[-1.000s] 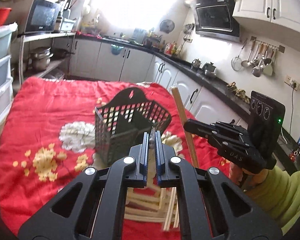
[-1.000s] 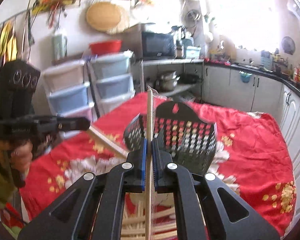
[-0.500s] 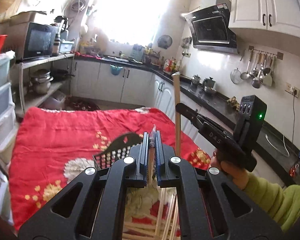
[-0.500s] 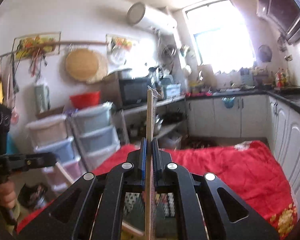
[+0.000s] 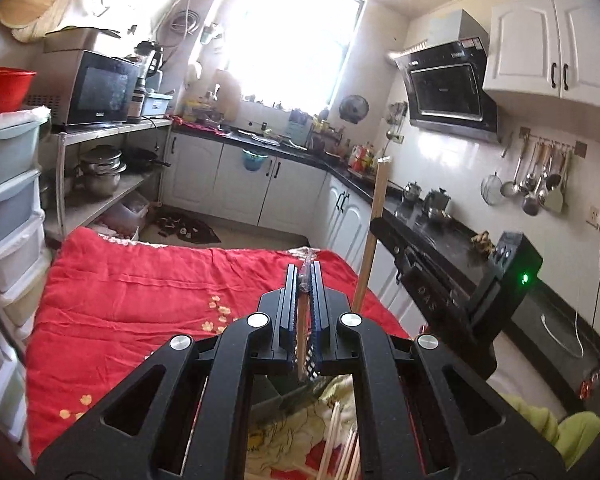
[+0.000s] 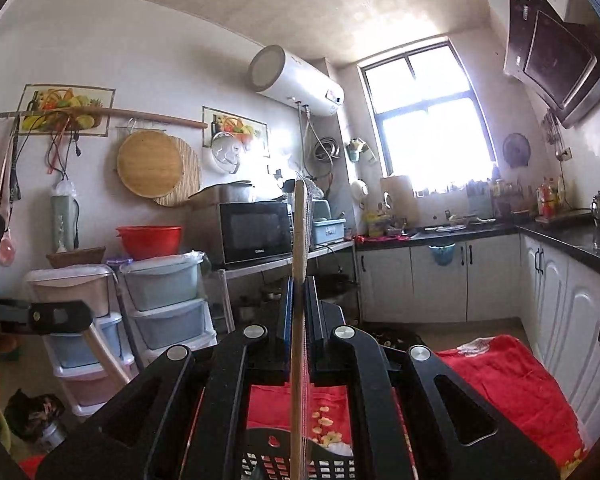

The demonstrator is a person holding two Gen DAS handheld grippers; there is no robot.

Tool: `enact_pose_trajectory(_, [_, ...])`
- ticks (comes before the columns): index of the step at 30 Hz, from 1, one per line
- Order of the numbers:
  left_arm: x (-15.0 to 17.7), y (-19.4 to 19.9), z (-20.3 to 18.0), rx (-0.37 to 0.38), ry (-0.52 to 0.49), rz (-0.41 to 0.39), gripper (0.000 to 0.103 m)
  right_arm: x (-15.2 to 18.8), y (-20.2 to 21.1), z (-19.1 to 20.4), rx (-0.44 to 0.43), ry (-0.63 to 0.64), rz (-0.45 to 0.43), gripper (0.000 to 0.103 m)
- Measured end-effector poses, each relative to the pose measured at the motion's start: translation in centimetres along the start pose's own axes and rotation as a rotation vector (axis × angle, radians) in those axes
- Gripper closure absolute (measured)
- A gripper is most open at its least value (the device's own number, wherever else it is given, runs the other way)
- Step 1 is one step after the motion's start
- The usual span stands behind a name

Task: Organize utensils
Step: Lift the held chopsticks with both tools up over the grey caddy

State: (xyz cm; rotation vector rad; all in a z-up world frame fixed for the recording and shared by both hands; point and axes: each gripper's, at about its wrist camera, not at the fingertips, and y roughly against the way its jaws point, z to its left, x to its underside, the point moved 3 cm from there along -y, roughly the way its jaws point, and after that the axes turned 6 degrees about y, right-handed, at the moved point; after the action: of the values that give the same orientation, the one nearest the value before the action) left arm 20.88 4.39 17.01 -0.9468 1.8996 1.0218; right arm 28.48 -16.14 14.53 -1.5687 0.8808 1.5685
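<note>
Left gripper: jaws closed almost fully, pinching a thin wooden stick in a clear plastic sleeve; the stick runs between the blue ridged pads, and the crinkled sleeve end pokes out past the fingertips.
Right gripper: jaws closed to a narrow slit on a long pale wooden chopstick held upright, rising well above the fingertips and passing down through the frame of the tool; a clear wrapper clings to its upper right edge.
Right gripper, seen from the left wrist: black angular body with a green light, the upright chopstick clamped at its tip; a yellow-green sleeve shows behind it.
Left gripper, seen from the right wrist: only its black tip enters at the left edge; the rest is cut off.
Basket: black perforated plastic with an arched back; only its top shows, at the bottom edge below the right gripper, the remainder hidden.
Loose chopsticks: pale wooden sticks lying on the cloth beneath the left gripper, largely masked by its arms; their number cannot be made out.
Table cover: red quilted cloth, soft and wrinkled, with yellow floral print.
Backdrop: white kitchen cabinets with a dark worktop.
</note>
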Motion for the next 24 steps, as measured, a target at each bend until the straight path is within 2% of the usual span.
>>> enact_pose_trajectory(12, [2.0,-2.1,0.7,-0.069,-0.016,0.042,0.100,3.0,-1.5,-1.2,0.073,0.004,-0.003,0.097])
enact_pose_trajectory(22, [4.0,-3.5,1.0,-0.082,-0.024,0.083,0.100,5.5,-2.4,-1.1,0.124,0.006,0.008,0.097])
enact_pose_trajectory(24, [4.4,-3.8,1.1,-0.084,-0.021,0.092,0.100,6.1,-2.4,-1.2,0.135,0.000,0.012,0.095])
